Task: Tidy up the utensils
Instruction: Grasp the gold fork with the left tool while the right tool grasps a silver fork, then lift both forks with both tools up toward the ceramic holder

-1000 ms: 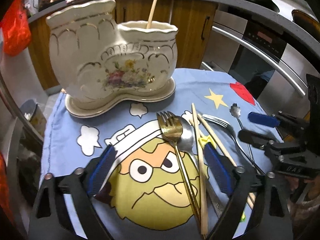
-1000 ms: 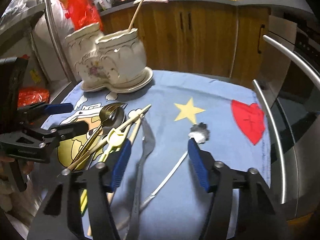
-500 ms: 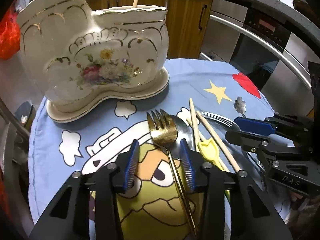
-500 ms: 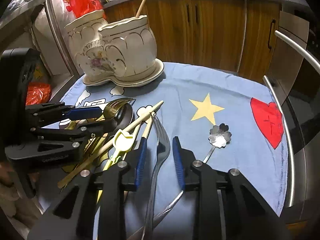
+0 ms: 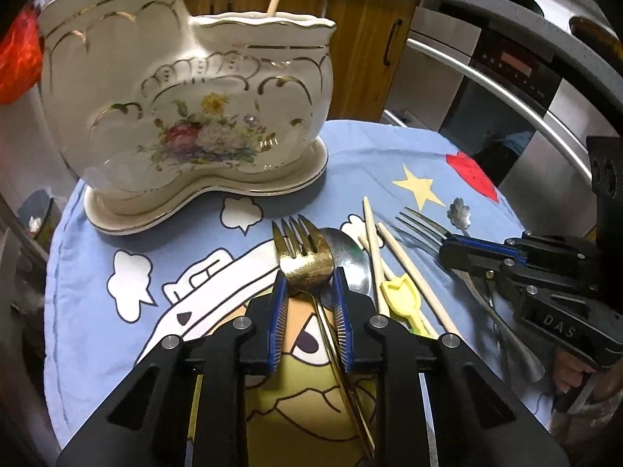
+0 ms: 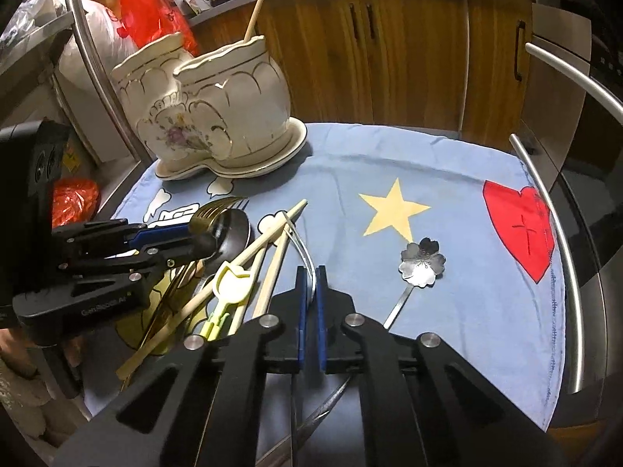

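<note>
Between the blue pads of the left gripper [image 5: 307, 284] the neck of the gold fork [image 5: 301, 249] is bracketed, with the jaws narrowed but not visibly pressing; a slim gap shows on each side. The fork's tines point ahead of the gripper, and its bowl overlaps a steel spoon [image 5: 352, 258] just to the right. The closing should be finished squarely on the neck so that the spoon beneath is not pinched along with it.

The right gripper [image 6: 310, 284] is clamped narrowly on the silver fork [image 6: 301, 243], whose curved tines rise just ahead of the pads. To its left lie the chopsticks [image 6: 268, 239] and a yellow utensil [image 6: 233, 284], touching one another; a straight upward lift is judged safest so these are not dragged. To the right, apart, lies a flower-headed spoon [image 6: 422, 262].

Farther ahead on the cloth-covered worktop [image 6: 447, 179] stands the ceramic holder [image 6: 218, 105], one stick [image 6: 255, 9] already in its nearer compartment. Each fork is best tilted handle-down before being lowered in.
</note>
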A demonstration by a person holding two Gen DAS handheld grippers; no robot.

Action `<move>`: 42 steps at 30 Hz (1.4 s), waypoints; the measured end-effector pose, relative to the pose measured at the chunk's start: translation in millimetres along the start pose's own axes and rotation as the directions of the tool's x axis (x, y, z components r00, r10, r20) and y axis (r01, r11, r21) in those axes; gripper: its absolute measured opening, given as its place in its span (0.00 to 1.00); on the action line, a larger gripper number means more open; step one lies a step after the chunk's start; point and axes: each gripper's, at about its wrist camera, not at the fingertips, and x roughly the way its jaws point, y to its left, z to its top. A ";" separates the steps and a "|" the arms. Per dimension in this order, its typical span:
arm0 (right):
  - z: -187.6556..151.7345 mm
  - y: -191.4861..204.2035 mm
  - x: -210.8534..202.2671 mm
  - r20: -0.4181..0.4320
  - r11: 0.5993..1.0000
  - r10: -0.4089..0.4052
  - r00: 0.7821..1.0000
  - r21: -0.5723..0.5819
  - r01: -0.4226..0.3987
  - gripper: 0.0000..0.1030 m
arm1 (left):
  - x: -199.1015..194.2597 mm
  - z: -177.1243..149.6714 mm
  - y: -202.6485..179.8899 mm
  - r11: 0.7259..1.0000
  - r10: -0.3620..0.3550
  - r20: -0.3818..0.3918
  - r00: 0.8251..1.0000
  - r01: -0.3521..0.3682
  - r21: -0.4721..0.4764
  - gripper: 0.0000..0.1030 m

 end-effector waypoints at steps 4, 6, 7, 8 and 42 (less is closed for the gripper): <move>0.5 0.6 -4.5 0.011 1.000 0.006 1.000 0.001 -0.006 0.04 | -10.0 0.2 0.6 1.000 -0.025 0.023 0.999 0.025 -0.002 0.09; 1.3 1.2 -7.6 0.021 1.000 0.006 1.000 0.000 -0.006 0.03 | -14.3 0.5 0.8 1.000 -0.029 0.035 0.999 0.029 0.000 0.06; 1.7 1.3 -9.1 0.026 1.000 0.005 1.000 0.000 -0.005 0.03 | -16.1 0.3 0.6 1.000 -0.031 0.042 0.999 0.030 0.006 0.05; 1.9 1.0 -10.1 0.029 1.000 0.003 1.000 0.002 -0.003 0.03 | -17.2 0.1 0.8 1.000 -0.028 0.047 0.999 0.027 0.011 0.05; 7.7 1.6 -28.4 0.079 1.000 -0.006 0.997 -0.001 0.006 0.03 | -1.9 17.2 8.0 0.998 -0.066 0.008 0.998 0.066 -0.008 0.04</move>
